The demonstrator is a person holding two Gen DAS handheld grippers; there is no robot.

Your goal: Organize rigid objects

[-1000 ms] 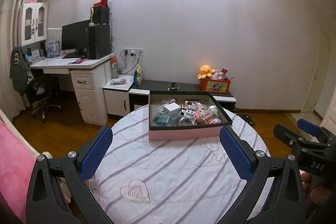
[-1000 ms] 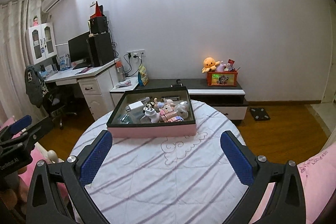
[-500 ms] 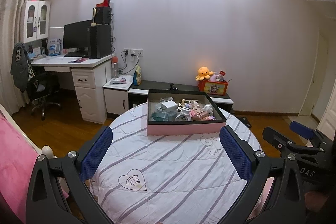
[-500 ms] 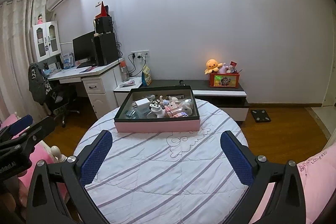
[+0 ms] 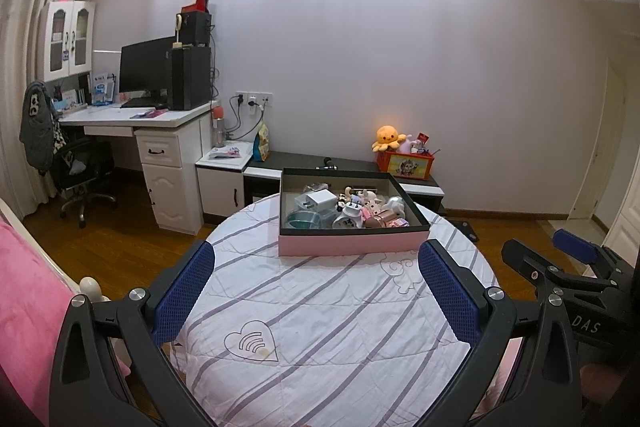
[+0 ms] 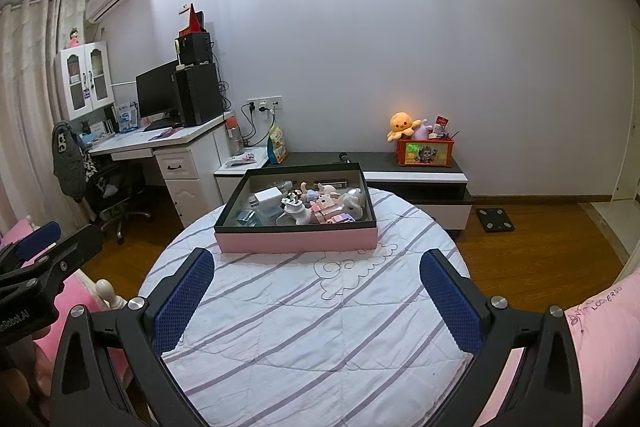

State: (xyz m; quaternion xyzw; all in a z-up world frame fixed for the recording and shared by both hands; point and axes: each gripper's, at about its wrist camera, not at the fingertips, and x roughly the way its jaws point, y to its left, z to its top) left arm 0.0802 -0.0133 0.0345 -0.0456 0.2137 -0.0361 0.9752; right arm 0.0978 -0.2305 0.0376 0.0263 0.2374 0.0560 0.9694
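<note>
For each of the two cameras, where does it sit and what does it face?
Left wrist: on the left tool, open, facing the pink box across the round table; the right tool shows at the right edge.
Right wrist: on the right tool, open, facing the same box; the left tool shows at the left edge.
Shared: box, table, orange octopus plush.

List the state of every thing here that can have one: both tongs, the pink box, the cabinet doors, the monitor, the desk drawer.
Left tongs: open, empty, held above the round table.
Right tongs: open, empty.
Pink box: lidless, full of small objects, resting on the table.
Round table: covered with a striped cloth.
Cabinet doors: shut.
Monitor: screen dark.
Desk drawer: shut.
</note>
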